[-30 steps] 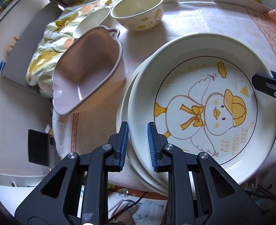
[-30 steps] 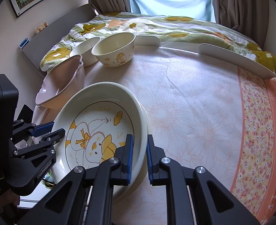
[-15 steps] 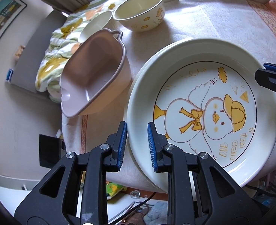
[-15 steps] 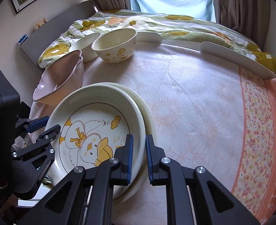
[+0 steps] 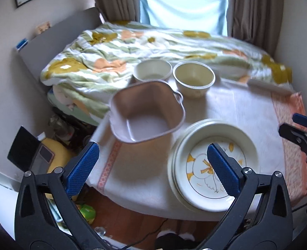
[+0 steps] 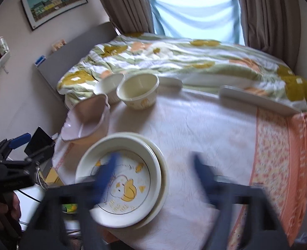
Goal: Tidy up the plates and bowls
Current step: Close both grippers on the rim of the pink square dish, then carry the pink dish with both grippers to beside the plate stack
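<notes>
A cream plate with a duck drawing lies on another cream plate at the table's near edge; it also shows in the right wrist view. Behind it stand a pink square bowl, a cream bowl and a white ribbed bowl. My left gripper is open and empty, raised above the table's near left edge. My right gripper is open, empty and motion-blurred, raised over the plates.
A white tablecloth with an orange flowered border covers the table. A bed with a flowered quilt lies just behind. Two long white dishes rest at the table's far edge. Clutter sits on the floor at left.
Both grippers have let go of the duck plate's rim, opened wide and pulled back and up. The plate now rests on the plate beneath it.
</notes>
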Motion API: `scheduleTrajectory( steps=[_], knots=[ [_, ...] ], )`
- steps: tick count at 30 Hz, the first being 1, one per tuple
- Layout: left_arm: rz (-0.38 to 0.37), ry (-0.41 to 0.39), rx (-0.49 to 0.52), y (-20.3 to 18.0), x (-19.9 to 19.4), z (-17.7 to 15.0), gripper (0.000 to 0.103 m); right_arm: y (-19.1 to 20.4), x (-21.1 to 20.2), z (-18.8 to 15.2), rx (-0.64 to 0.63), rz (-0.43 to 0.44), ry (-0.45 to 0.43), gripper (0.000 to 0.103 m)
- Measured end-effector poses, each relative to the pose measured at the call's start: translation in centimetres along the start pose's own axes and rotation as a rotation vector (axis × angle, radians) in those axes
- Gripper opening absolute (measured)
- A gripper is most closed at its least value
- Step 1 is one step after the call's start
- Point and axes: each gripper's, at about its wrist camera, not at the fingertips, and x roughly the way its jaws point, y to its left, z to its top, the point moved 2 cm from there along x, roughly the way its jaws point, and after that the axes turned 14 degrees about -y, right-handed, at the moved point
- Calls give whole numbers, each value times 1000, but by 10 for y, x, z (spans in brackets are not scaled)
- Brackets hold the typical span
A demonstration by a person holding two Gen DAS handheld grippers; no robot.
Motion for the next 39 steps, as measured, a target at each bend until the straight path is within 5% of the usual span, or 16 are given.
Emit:
scheduleTrajectory(
  steps=[6, 12, 16, 20, 23, 28, 33, 39],
  knots=[
    [-46, 1, -189, 61, -3, 15, 103, 16, 0, 34, -108, 51, 24, 103],
    [-127, 61, -374, 105, 37, 14, 102, 54, 38, 63, -117, 115, 37, 103],
    [-183, 141, -421, 112, 82, 2, 87, 75, 94, 60, -82, 148, 133, 103],
    [-229, 239, -426, 110, 129, -16, 61, 91, 146, 46, -47, 164, 233, 85],
    [-237, 283, -410, 109, 157, -22, 55, 97, 179, 33, -24, 167, 312, 67],
    [-246, 327, -372, 105, 185, -27, 39, 105, 213, 18, -19, 159, 376, 57],
    [-261, 340, -332, 106, 203, -23, 36, 106, 229, 12, -10, 157, 396, 42],
    [-238, 347, -309, 111, 211, -22, 12, 106, 237, 11, 5, 142, 393, 22]
  ],
)
